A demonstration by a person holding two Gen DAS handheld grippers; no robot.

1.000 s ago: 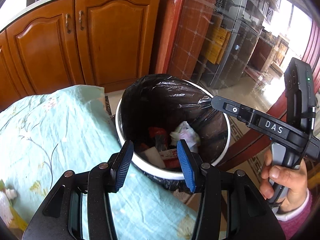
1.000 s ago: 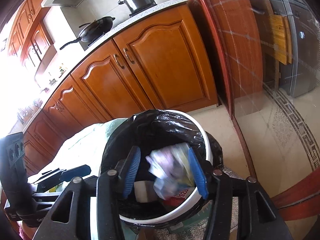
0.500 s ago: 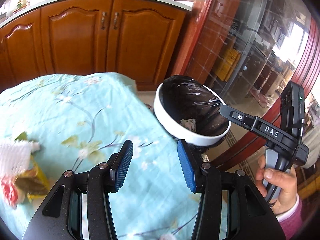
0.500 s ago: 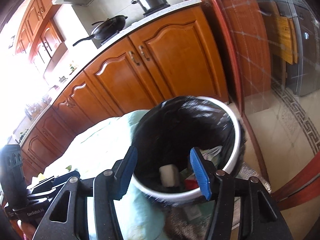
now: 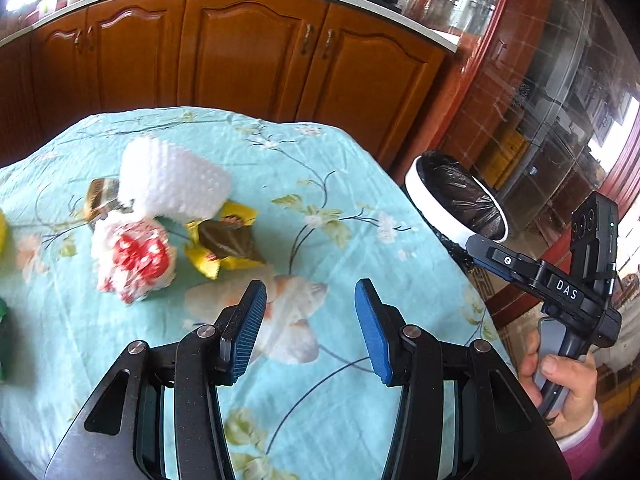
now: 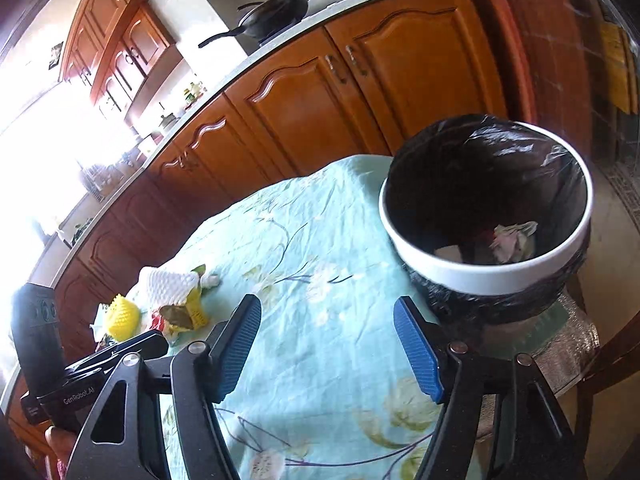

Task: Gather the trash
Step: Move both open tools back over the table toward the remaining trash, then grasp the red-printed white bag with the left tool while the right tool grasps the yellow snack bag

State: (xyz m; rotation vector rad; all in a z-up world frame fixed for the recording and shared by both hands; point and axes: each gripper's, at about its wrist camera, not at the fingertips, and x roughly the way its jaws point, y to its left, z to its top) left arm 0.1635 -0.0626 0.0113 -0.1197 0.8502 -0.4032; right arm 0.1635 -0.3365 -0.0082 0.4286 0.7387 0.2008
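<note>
Left gripper (image 5: 308, 320) spread, empty; right gripper (image 6: 326, 344) just widened, empty; wrappers (image 5: 224, 244) near, bin (image 6: 486, 216) beside table.

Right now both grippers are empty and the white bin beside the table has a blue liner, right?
Not quite: the white bin has a black liner, as the right wrist view shows. The left gripper and right gripper are indeed empty.

Both wrist cameras are looking down close over the floral turquoise tablecloth (image 5: 328, 168), left facing the crumpled wrappers, right facing the black-lined white bin (image 6: 486, 276), sharing both.
</note>
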